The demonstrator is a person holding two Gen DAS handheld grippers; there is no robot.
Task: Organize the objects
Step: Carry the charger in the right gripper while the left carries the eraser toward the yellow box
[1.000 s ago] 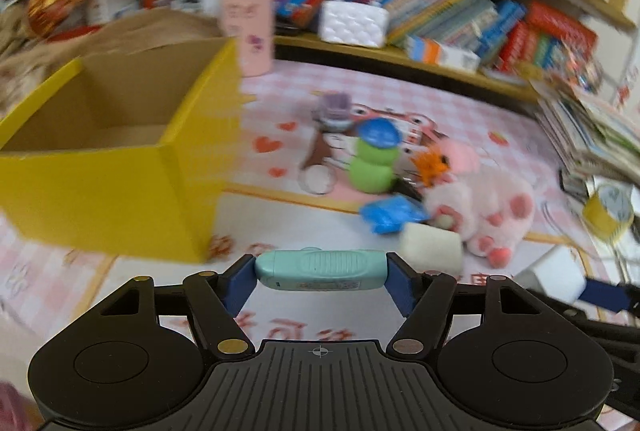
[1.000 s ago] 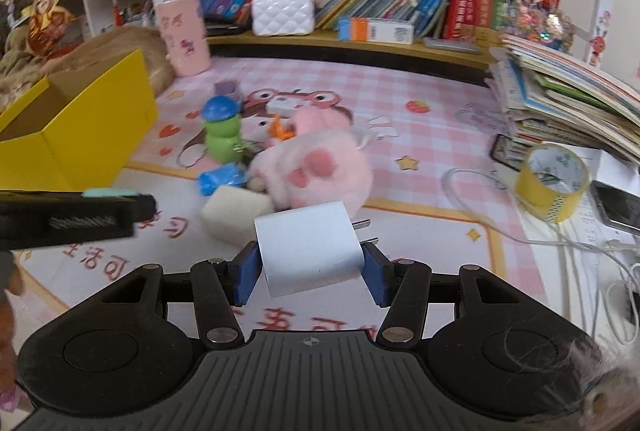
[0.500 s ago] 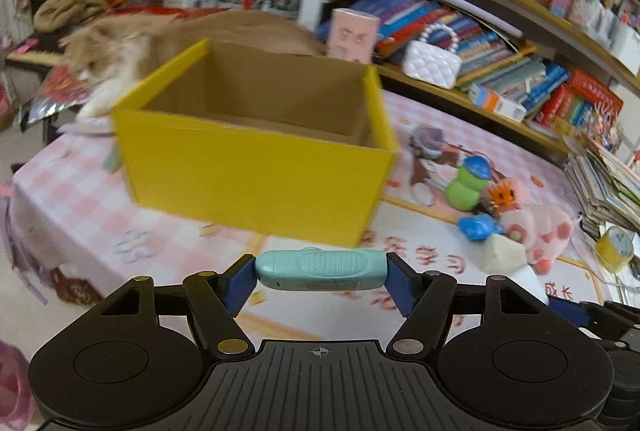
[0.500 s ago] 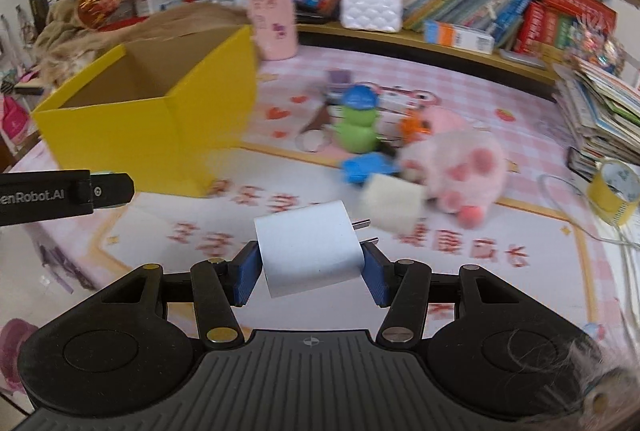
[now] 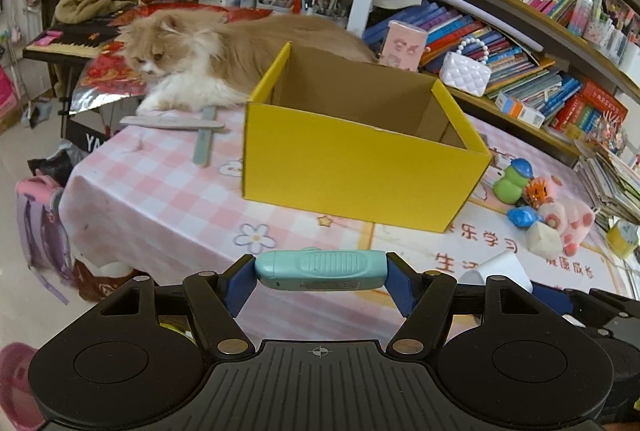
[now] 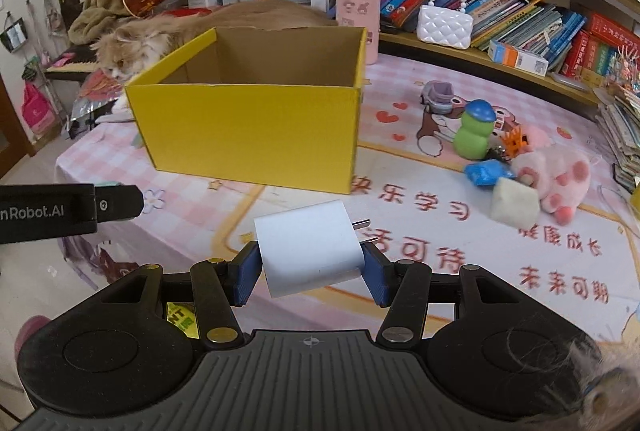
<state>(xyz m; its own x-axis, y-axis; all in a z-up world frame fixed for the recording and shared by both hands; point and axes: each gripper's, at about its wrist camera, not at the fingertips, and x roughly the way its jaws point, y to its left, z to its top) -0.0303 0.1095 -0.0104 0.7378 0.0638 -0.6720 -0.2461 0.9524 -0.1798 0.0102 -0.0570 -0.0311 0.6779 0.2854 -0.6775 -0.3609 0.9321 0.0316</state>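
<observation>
My left gripper (image 5: 320,273) is shut on a teal oblong device (image 5: 320,269), held crosswise in the air in front of the open yellow box (image 5: 352,167). My right gripper (image 6: 310,263) is shut on a white plug charger (image 6: 310,247) with its prongs pointing right, also short of the yellow box (image 6: 252,131), which looks empty inside. On the table to the right lie a green toy with a blue cap (image 6: 474,133), a pink plush (image 6: 554,171), a blue toy (image 6: 486,173) and a white foam block (image 6: 514,205).
A long-haired cat (image 5: 208,55) lies behind the box at the table's far left. A pink cup (image 6: 356,19), a white handbag (image 6: 444,25) and books stand along the shelf behind. A book stack (image 6: 624,135) stands at the right. The table edge (image 5: 80,199) drops at left.
Both grippers have pulled back and to the left, still holding their objects. The yellow box now sits ahead of both, and the cat has come into full view.
</observation>
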